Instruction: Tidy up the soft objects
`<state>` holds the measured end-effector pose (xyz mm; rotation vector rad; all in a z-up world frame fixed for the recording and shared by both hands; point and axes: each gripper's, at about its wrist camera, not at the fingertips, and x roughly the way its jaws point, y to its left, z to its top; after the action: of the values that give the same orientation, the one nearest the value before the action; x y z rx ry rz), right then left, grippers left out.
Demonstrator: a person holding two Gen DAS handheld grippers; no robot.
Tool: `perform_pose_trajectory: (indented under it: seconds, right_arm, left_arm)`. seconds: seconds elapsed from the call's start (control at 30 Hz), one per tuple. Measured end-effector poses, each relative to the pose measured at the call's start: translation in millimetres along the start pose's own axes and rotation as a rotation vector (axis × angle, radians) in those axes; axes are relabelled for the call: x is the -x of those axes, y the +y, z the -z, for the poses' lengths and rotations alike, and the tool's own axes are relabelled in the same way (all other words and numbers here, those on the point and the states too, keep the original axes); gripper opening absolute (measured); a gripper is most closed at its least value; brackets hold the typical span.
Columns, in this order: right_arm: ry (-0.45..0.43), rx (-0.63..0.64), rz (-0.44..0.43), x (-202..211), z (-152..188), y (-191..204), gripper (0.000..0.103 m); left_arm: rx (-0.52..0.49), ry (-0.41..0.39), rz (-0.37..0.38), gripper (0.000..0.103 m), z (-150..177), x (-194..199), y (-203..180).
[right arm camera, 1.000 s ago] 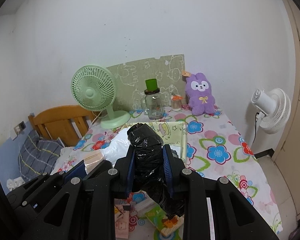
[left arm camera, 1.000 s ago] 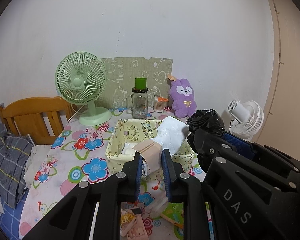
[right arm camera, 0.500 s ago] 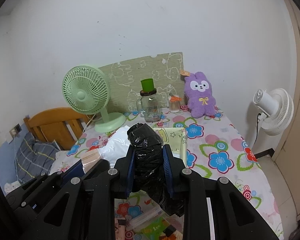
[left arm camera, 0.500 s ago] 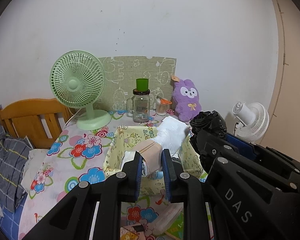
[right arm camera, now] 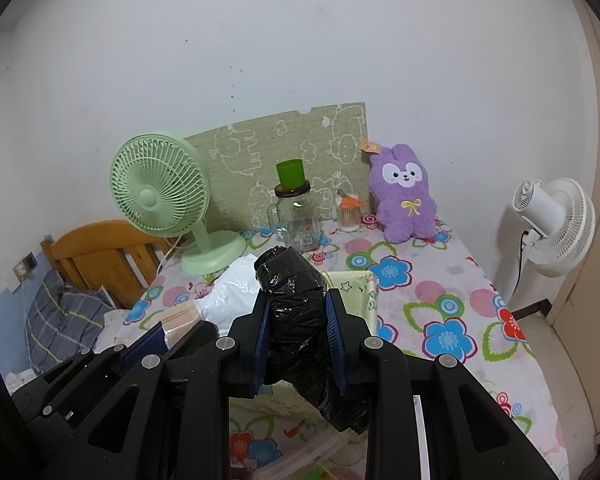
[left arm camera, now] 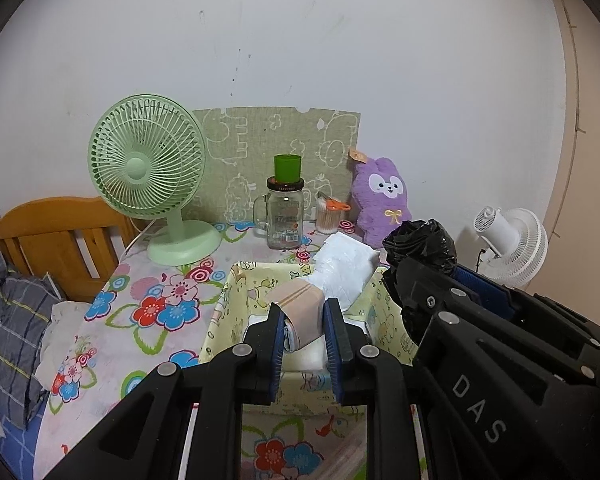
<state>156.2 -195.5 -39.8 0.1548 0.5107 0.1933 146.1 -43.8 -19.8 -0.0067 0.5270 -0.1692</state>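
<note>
My left gripper [left arm camera: 303, 312] is shut on a soft white plastic-wrapped pack with a beige striped band [left arm camera: 304, 312]. It holds the pack over a pale yellow fabric basket [left arm camera: 220, 320] on the flowered table. My right gripper [right arm camera: 298, 312] is shut on a crumpled black plastic bag bundle [right arm camera: 294, 300], held above the basket's right rim [right arm camera: 370, 296]. The bundle also shows in the left wrist view [left arm camera: 420, 240], with the right gripper body beside it. White folded items lie inside the basket. A purple plush rabbit [right arm camera: 404, 196] sits at the back of the table.
A green desk fan [left arm camera: 148, 172], a glass jar with a green cup on top [left arm camera: 286, 212], a cotton swab jar [left arm camera: 328, 218] and a green board stand along the wall. A wooden bed headboard [left arm camera: 56, 232] is at left, a white floor fan [right arm camera: 552, 224] at right.
Both grippers have moved forward and up toward the basket with their loads. The clutter at the table's front edge has slipped out of view.
</note>
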Motion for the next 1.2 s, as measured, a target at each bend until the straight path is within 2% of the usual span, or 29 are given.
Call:
perform_pose_trajectory:
  seconds: [0.9,1.0,1.2]
  right_arm:
    - [0.08,-0.056,-0.03,-93,-6,-16,0.03]
    - [0.118,-0.075,-0.04,-108,-3,-19,0.03]
    - [0.133,-0.059,-0.017,-121,1,-19,0.03]
  left_arm:
    - [0.031,0.103,0.009,0.019,-6,-90,13]
    - [0.046,0.133,0.017,0.025,-2,-103,16]
    - [0.061,0.166,0.035,0.047,3,-117,19]
